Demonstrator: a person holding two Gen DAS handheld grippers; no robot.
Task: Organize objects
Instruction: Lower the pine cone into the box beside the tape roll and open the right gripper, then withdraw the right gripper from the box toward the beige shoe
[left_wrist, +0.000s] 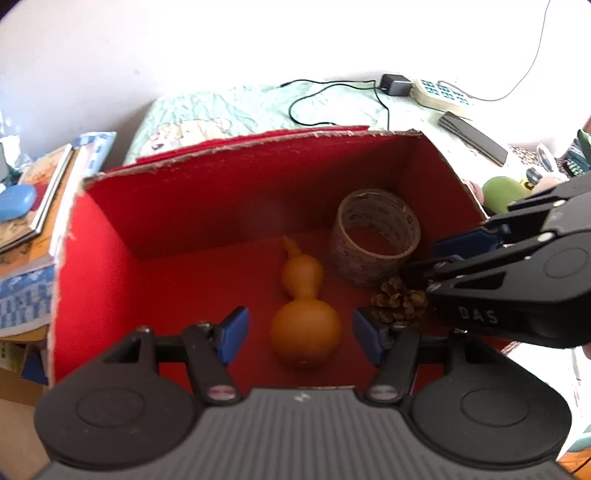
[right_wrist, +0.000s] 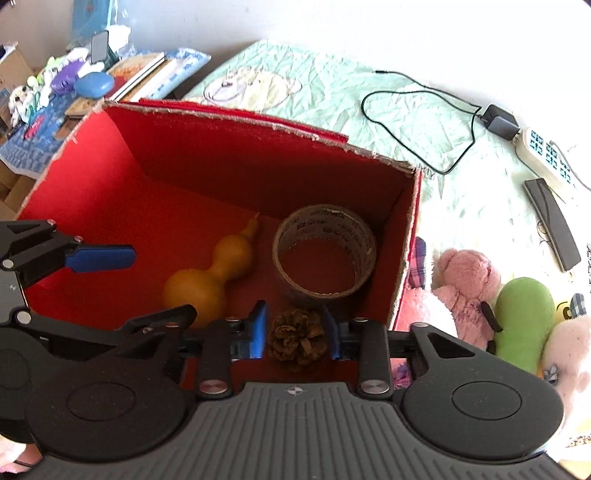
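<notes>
Left gripper (left_wrist: 300, 334): jaws spread wide, holding nothing, poised over the red cardboard box (left_wrist: 207, 199). Orange gourd (left_wrist: 304, 314) lies on the box floor straight ahead between the blue pads, not touched by them, neck pointing away.

Right gripper (right_wrist: 294, 329): blue pads flank the pine cone (right_wrist: 295, 338) on both sides; contact looks likely but I cannot tell if they are gripping it. Cone sits at the near right of the box floor. Packing tape roll (right_wrist: 325, 254) stands just beyond the cone, near the right wall. Plush toys (right_wrist: 465, 284) lie outside, right of the box.
</notes>
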